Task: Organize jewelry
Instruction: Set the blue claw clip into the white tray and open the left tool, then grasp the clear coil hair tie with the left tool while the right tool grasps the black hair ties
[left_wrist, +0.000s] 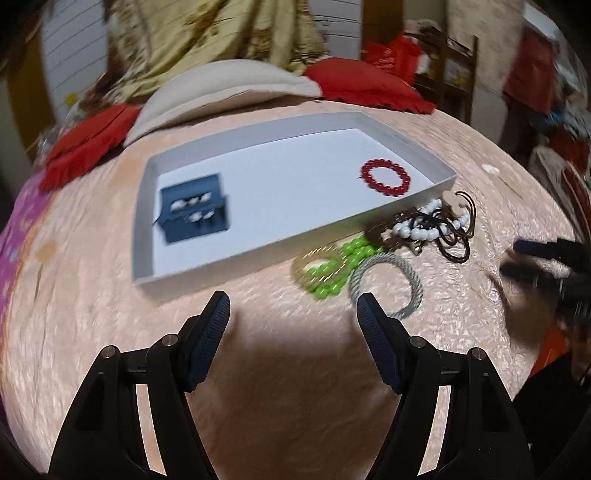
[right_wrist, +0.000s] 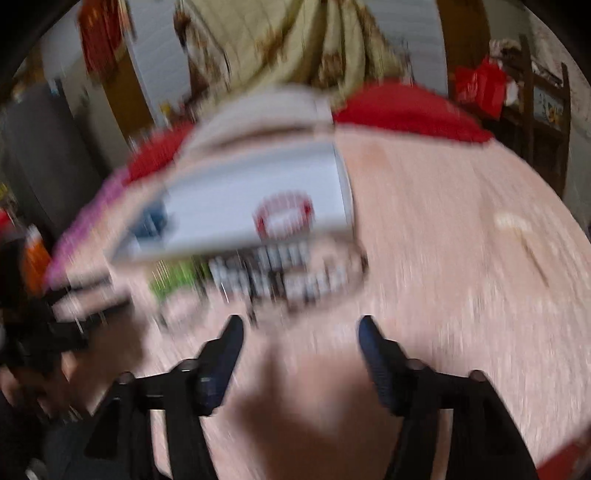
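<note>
A white tray (left_wrist: 255, 254) lies on the pink bedspread. It holds a blue earring box (left_wrist: 195, 212) at the left and a red bead bracelet (left_wrist: 386, 176) at the right. Just outside its near right rim lies a pile: green bead bracelet (left_wrist: 328, 273), gold bangle (left_wrist: 301, 264), grey rope bangle (left_wrist: 413, 284), white bead bracelet (left_wrist: 421, 230), brown chain (left_wrist: 384, 230), dark hair ties (left_wrist: 456, 243). My left gripper (left_wrist: 293, 304) is open and empty, just short of the pile. My right gripper (right_wrist: 301, 330) is open and empty, near the blurred pile (right_wrist: 280, 277); the tray (right_wrist: 229, 206) shows behind.
Red cushions (left_wrist: 365, 86) and a beige pillow (left_wrist: 225, 88) lie behind the tray. The right gripper's fingers (left_wrist: 535, 247) show at the right edge of the left wrist view. A wooden shelf (left_wrist: 450, 66) stands at the back right. The right wrist view is motion-blurred.
</note>
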